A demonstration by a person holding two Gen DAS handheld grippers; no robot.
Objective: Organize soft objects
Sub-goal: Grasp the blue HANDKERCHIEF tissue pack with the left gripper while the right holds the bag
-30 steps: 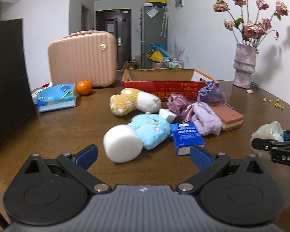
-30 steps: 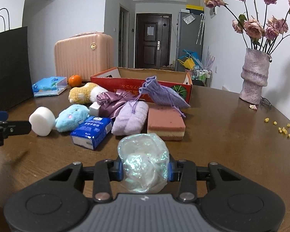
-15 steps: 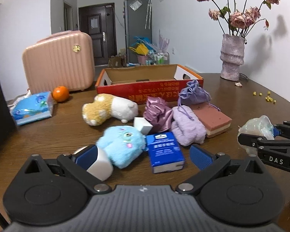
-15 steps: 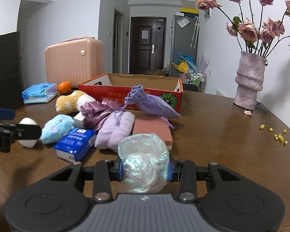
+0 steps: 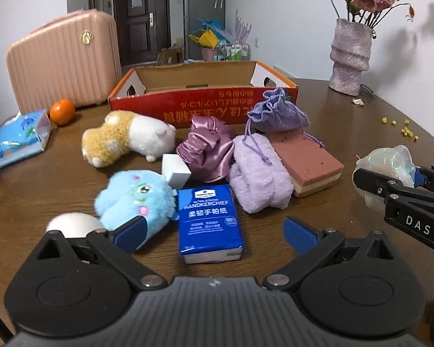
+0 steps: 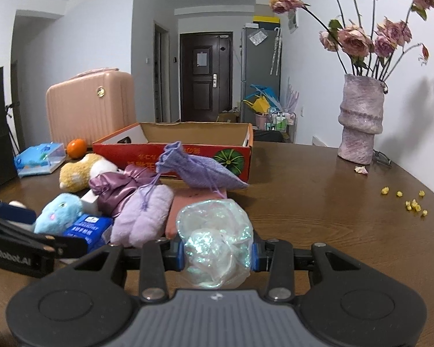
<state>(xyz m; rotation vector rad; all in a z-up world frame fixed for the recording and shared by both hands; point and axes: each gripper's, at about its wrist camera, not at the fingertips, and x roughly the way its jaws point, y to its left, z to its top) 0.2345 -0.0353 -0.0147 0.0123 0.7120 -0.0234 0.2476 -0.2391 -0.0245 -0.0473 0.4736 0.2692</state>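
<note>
Grippers sit low over the brown table (image 5: 347, 110), both pointing toward the open cardboard box (image 5: 202, 98) at the far side. The left gripper (image 5: 214, 232) is level and held just above the tabletop, its blue-padded fingers spread wide with nothing between them; the blue handkerchief pack (image 5: 208, 222) lies flat on the wood in the gap ahead, untouched by either pad. Its left pad (image 5: 130, 231) overlaps the blue plush toy (image 5: 136, 199) in the left wrist view (contact cannot be told), and a white foam ball (image 5: 72, 225) lies just beside that toy.

The right gripper (image 6: 217, 253) is level too, off to the right of the pile, with its jaws clamped on the iridescent sheer pouch (image 6: 215, 240), which bulges up and forward between the pads. From the left wrist view the pouch (image 5: 387, 167) is seen carried clear of the table, well apart from the box.

Between the grippers and the box lie the remaining soft things: a yellow-and-white plush (image 5: 124, 140), a mauve satin bag (image 5: 208, 153), a lilac fluffy towel (image 5: 260, 179) touching a pink sponge (image 5: 306, 162), and a purple drawstring pouch (image 5: 277, 114) resting on the sponge's far end against the box wall. A small white block (image 5: 175, 170) sits by the satin bag.
</note>
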